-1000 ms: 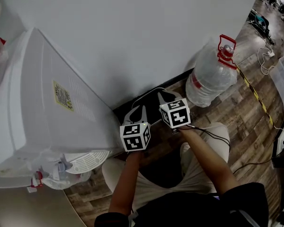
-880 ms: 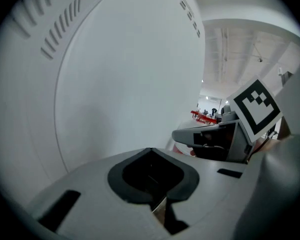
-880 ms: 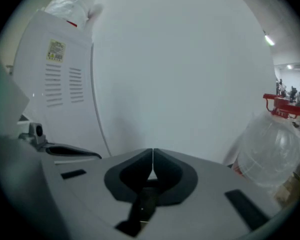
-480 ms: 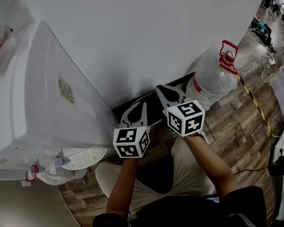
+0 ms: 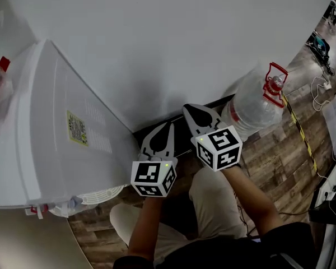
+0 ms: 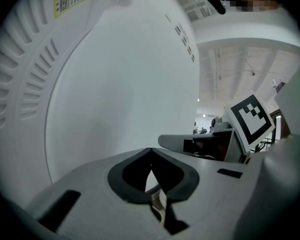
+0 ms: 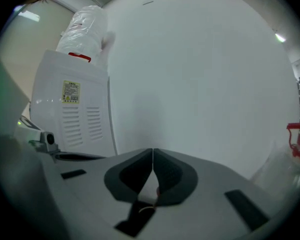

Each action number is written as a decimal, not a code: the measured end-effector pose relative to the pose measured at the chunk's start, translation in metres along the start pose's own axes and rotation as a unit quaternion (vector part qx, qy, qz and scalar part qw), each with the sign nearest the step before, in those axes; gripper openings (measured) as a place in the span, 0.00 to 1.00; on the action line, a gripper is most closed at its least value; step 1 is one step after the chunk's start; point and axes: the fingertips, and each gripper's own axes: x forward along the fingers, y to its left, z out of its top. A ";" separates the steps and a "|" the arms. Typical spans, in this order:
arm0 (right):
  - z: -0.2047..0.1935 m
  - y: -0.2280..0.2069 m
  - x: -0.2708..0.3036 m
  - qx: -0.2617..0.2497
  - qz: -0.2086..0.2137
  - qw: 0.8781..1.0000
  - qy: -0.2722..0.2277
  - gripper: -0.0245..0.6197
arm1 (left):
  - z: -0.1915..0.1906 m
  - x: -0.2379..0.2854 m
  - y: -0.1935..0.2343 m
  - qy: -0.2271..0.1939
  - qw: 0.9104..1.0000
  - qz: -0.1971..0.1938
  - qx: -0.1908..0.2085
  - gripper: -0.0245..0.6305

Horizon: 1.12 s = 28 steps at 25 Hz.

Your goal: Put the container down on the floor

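- Water jug [image 5: 252,102]: on the floor [image 5: 280,156], well right of the white dispenser [image 5: 56,128], by the wall [image 5: 157,38]; apparently set down.
- Your left gripper [image 5: 168,124] and right gripper [image 5: 187,107]: fingers pressed together, empty, since nothing is left to carry.

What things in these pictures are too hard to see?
Yellow label on the white machine, head view: print too small to read.
Water bottle, right gripper view: cut off by the picture's right edge.
Faraway people, left gripper view: too small to make out.
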 end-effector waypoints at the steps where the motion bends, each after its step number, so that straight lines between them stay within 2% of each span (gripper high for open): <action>1: 0.007 -0.001 0.000 -0.002 0.001 1.000 0.001 0.09 | 0.007 0.001 0.000 0.000 1.000 0.005 -0.005 0.06; 6: 0.054 -0.001 -0.008 0.008 0.003 1.000 0.014 0.09 | 0.054 -0.002 -0.017 0.030 1.000 0.001 -0.002 0.06; 9: 0.088 -0.005 -0.019 0.020 -0.004 1.000 0.023 0.09 | 0.092 -0.003 -0.029 0.038 0.999 -0.009 -0.019 0.06; 22: 0.302 0.003 -0.103 0.032 -0.024 0.999 0.030 0.09 | 0.316 -0.018 -0.115 0.056 0.997 -0.039 -0.019 0.06; 26: 0.364 0.007 -0.126 0.035 -0.027 0.999 0.025 0.09 | 0.378 -0.026 -0.131 0.054 0.998 -0.027 -0.009 0.06; 28: 0.390 0.011 -0.136 0.036 -0.024 0.999 0.023 0.09 | 0.405 -0.031 -0.137 0.048 0.998 -0.022 -0.016 0.06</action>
